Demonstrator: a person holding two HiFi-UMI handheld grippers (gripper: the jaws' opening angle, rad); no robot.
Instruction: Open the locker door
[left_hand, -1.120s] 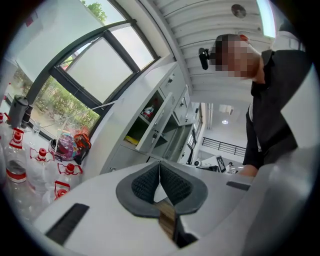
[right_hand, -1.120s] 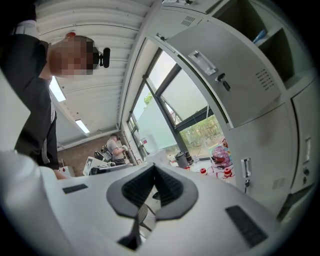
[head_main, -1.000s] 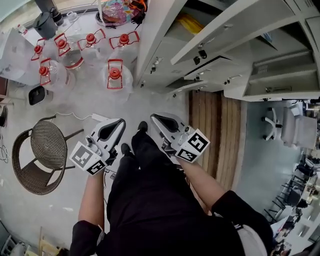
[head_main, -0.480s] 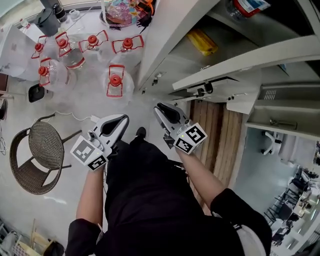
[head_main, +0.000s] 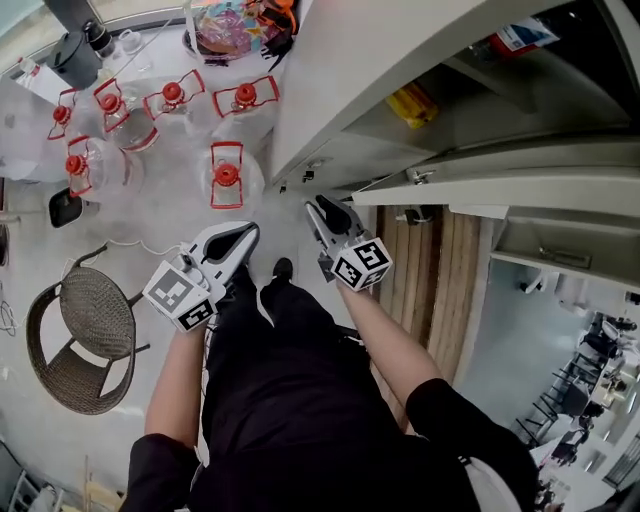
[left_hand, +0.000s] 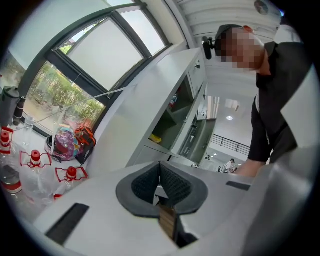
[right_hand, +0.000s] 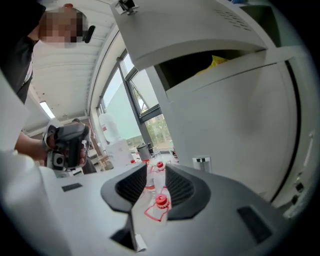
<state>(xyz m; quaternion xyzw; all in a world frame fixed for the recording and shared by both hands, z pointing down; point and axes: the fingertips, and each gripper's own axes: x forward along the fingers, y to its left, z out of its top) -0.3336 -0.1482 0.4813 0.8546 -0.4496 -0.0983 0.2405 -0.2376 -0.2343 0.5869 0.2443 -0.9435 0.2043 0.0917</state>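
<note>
Closed pale grey metal locker door (right_hand: 235, 115)
It was a flat, plain panel that stood upright and shut in the locker front. A small metal latch (right_hand: 202, 161) sat near its lower left edge, and an open compartment lay directly above it.

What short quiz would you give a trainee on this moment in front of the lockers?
1. True or false: the left hand-held gripper has its jaws together.
2. The cap on the clear jug nearest the lockers is: A red, B blue, C green.
3. What stands between the jaws of the right hand-held gripper?
Key: 1 true. 2 A. 3 nothing; its jaws are apart and have just been opening.
</note>
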